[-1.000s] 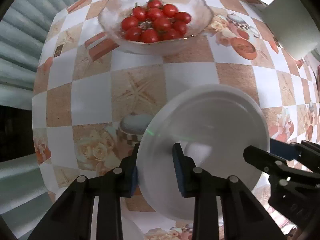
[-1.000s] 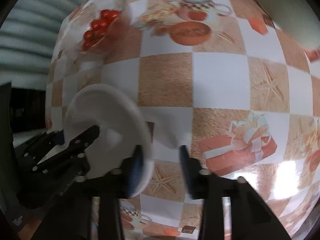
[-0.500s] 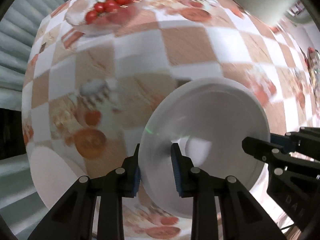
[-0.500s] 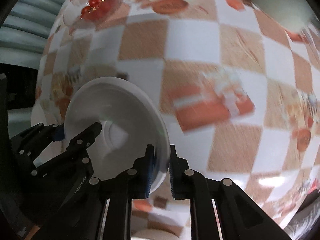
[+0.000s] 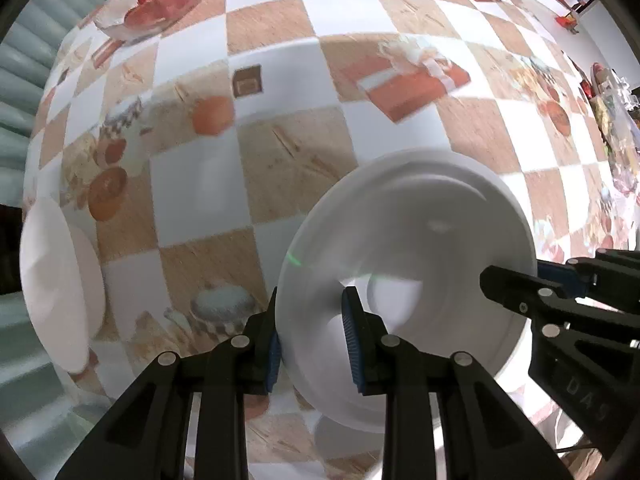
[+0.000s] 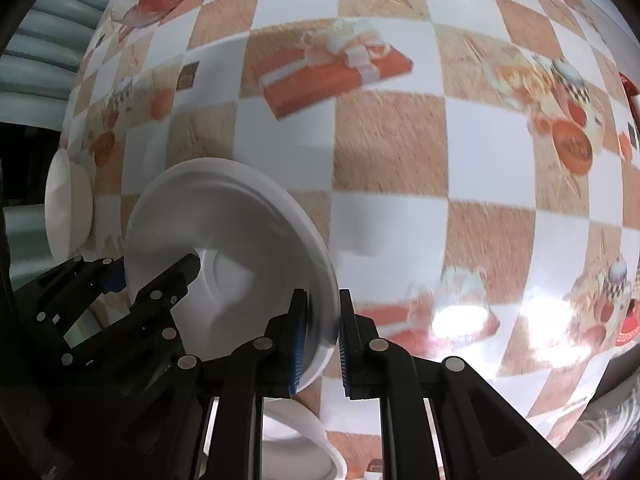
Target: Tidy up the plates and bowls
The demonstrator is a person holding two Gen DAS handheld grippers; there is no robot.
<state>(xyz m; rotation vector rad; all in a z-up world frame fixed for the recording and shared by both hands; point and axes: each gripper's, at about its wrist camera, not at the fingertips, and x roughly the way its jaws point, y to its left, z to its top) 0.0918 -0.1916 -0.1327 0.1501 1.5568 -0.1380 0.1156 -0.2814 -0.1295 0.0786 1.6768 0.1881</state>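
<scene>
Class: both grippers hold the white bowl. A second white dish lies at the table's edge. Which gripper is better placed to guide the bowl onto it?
Probably the left gripper: it clamps the white bowl's rim on the side facing the second white dish; the right gripper grips the far rim.

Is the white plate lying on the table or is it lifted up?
Lifted up. The white plate hangs above the checkered tablecloth, clamped at opposite rims by the left gripper and the right gripper.
</scene>
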